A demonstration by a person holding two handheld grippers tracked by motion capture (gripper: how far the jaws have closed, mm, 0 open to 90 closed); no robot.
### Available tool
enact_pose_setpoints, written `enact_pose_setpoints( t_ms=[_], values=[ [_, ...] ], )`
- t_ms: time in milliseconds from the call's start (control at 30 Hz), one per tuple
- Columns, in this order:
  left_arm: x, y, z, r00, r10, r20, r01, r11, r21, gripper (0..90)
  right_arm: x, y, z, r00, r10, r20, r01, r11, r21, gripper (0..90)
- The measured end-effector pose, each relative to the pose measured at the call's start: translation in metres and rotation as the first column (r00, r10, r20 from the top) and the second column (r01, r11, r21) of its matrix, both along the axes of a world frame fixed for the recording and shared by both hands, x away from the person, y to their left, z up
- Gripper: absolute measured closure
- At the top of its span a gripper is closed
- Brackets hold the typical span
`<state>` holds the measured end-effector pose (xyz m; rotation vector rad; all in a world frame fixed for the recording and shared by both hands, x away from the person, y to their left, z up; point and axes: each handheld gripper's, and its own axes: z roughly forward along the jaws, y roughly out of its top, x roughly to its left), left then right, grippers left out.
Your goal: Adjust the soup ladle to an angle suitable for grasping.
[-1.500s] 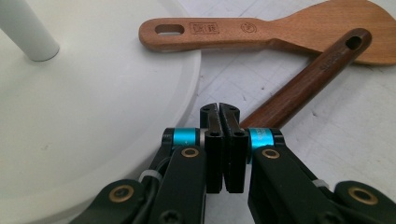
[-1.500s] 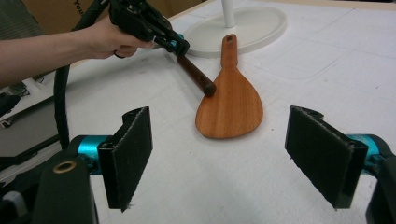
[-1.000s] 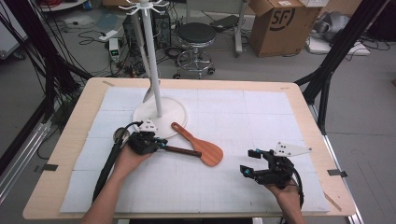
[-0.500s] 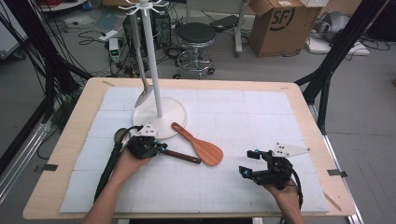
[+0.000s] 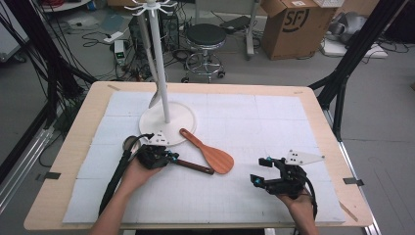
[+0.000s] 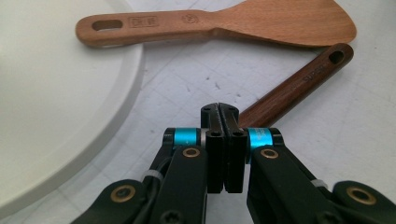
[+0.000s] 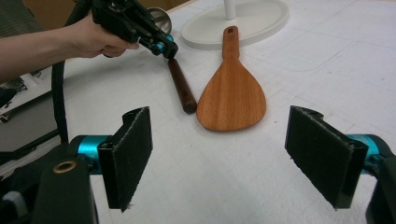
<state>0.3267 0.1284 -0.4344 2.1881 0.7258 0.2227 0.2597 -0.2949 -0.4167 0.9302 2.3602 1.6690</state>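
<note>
Lying on the tabltop beside the wooden spatula (image 5: pixel 209 152), the dark-handled utensil (image 5: pixel 195 167) is being clamped at its handle by the fully closed left hand-held gripper (image 5: pixel 164 157), seemingly for lifting toward the white stand (image 5: pixel 167 123); the right hand-held gripper (image 5: pixel 263 172) is being kept wide open, empty, apparently in readiness.

A lab or workshop space: a wooden counter (image 5: pixel 68 196) covered in white gridded sheets, black frame poles (image 5: pixel 46 63) at its sides, tangled cables (image 5: pixel 83 29) on the grey floor, a round stool (image 5: pixel 206 36), and a cardboard box (image 5: pixel 288 27) (printed "SF").
</note>
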Motion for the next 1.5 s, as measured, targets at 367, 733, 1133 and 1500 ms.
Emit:
enact_pose_setpoints(
  t_ms=[367, 733, 1133, 1500],
  values=[
    [-0.012, -0.024, -0.001, 0.9981, -0.062, 0.003, 0.062, 0.9980, -0.014, 89.3, -0.001, 0.000, 0.000, 1.0000, 0.001, 0.001, -0.001, 1.000, -0.009, 22.4],
    [-0.017, -0.041, -0.002, 0.9943, -0.106, 0.011, 0.107, 0.9942, -0.014, 89.4, -0.001, -0.002, -0.001, 1.0000, 0.000, 0.004, 0.001, 1.000, -0.012, 22.4],
    [-0.004, -0.020, 0.000, 0.9995, -0.030, 0.010, 0.030, 0.9995, 0.013, 89.3, -0.002, -0.003, -0.003, 1.0000, 0.001, -0.002, -0.001, 1.000, -0.021, 22.4],
    [0.002, 0.009, 0.001, 0.9994, 0.035, -0.003, -0.035, 0.9992, 0.019, 89.3, -0.003, -0.001, -0.004, 1.0000, 0.009, -0.002, -0.009, 1.000, -0.024, 22.5]
  ],
)
